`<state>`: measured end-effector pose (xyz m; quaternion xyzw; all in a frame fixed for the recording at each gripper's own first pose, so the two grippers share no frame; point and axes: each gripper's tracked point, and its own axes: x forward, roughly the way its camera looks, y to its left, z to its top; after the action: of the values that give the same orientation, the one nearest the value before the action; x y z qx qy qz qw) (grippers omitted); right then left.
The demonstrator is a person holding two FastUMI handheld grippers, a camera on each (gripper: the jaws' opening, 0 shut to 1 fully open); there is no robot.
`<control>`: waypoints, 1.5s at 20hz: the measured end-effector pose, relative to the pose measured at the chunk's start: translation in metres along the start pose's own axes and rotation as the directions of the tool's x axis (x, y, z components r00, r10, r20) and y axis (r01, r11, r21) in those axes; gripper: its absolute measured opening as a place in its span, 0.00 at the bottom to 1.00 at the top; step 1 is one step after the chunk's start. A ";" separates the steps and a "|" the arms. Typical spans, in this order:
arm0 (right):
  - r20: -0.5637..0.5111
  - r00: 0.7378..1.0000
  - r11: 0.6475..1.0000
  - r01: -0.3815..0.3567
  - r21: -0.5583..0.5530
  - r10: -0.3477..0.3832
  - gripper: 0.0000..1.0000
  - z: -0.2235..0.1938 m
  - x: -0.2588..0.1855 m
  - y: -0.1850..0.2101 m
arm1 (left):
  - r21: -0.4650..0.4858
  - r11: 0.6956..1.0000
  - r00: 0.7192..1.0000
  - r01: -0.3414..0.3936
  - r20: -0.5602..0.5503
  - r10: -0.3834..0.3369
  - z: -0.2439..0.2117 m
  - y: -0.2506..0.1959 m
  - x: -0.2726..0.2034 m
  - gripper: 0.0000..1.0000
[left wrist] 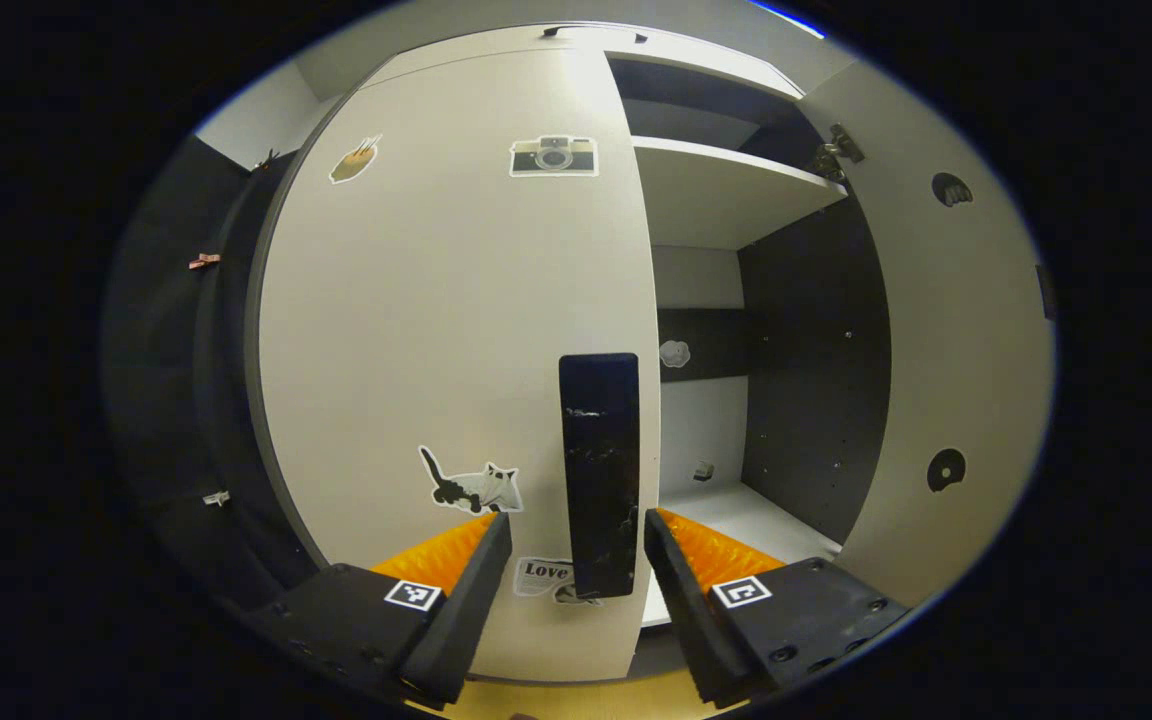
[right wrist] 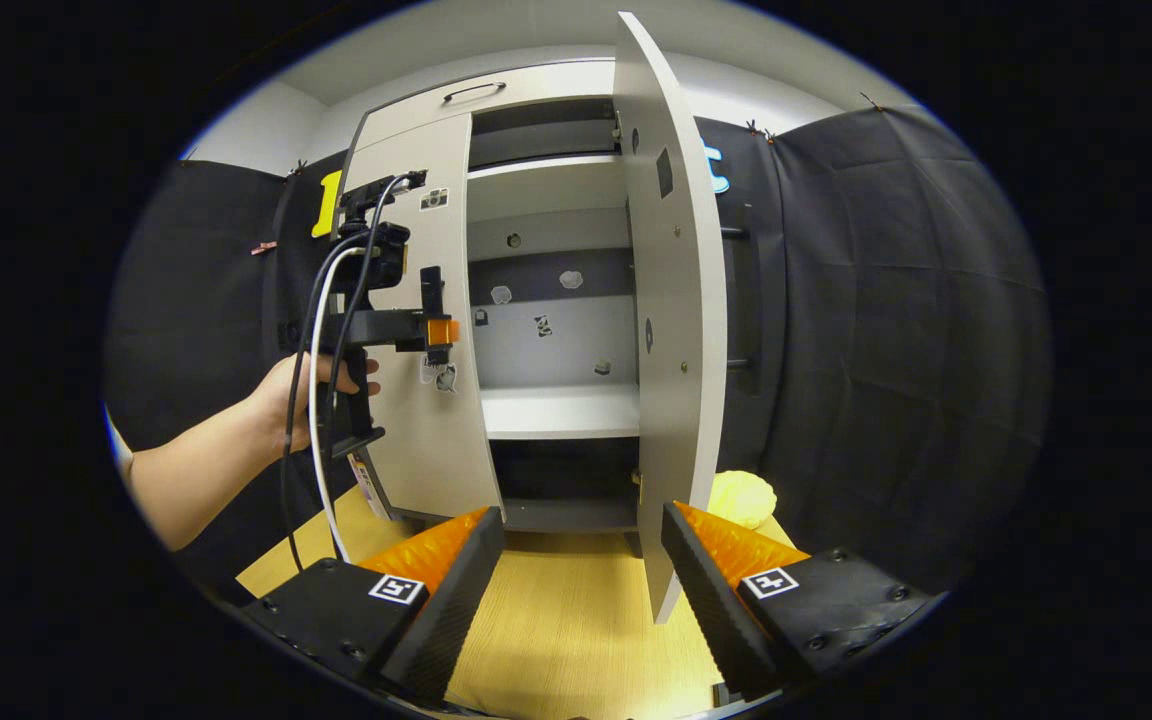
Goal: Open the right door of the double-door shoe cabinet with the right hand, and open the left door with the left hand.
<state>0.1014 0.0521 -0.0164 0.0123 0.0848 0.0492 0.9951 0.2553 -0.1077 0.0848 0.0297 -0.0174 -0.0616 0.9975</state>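
Left claw (left wrist: 576, 560), fingers spread and released, faces the closed white left cabinet door (left wrist: 456, 330); its one black bar handle (left wrist: 598, 470) stands between the fingers, untouched. Right claw (right wrist: 581, 560), likewise released, sits before the swung-open white right cabinet door (right wrist: 671, 330). Two white shelves (right wrist: 556, 410) ahead hold nothing visible.

Yellow lumpy object (right wrist: 742, 499) — on wooden floor (right wrist: 576, 610)

Matt cabinet, glossy handle, wood-grain floor.
You face smooth, matt off-white doors (left wrist: 456, 330); the handle (left wrist: 599, 470) looks glossy black, the floor (right wrist: 576, 620) pale wood grain, your fingers' pads (right wrist: 426, 555) ribbed orange.
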 end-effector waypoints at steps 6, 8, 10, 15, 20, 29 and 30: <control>-0.014 1.000 1.000 0.008 0.006 -0.007 0.99 -0.004 0.002 -0.004 | -0.078 0.997 1.000 0.002 0.015 -0.001 0.015 -0.003 0.008 0.57; -0.011 1.000 1.000 0.008 0.010 -0.008 0.99 -0.004 0.004 -0.004 | -0.084 0.996 0.999 0.036 0.013 -0.035 0.016 -0.011 0.007 0.49; -0.008 1.000 1.000 0.004 0.016 -0.004 0.99 -0.004 0.004 -0.005 | -0.055 0.998 1.000 0.017 0.004 -0.017 0.015 -0.010 0.009 0.35; -0.034 0.999 1.000 0.004 0.016 -0.003 0.99 -0.010 0.003 -0.007 | -0.023 0.999 1.000 0.023 0.021 -0.022 0.011 -0.010 0.009 0.31; -0.036 0.999 1.000 0.000 0.010 0.001 0.99 -0.011 0.003 -0.006 | -0.038 0.999 1.000 0.018 0.016 -0.017 0.011 -0.010 0.007 0.11; -0.029 1.000 1.000 -0.004 -0.004 0.004 0.99 -0.008 0.010 -0.003 | -0.049 0.999 1.000 0.004 -0.013 -0.005 0.010 -0.006 -0.010 0.11; -0.027 1.000 0.999 0.004 -0.035 -0.005 0.99 -0.008 0.009 -0.004 | -0.050 0.999 1.000 0.004 -0.011 -0.004 0.012 -0.005 -0.014 0.11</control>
<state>0.1090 0.0491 -0.0261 -0.0062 0.0976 0.0488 0.9940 0.2403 -0.1115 0.0956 0.0051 -0.0104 -0.0639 0.9979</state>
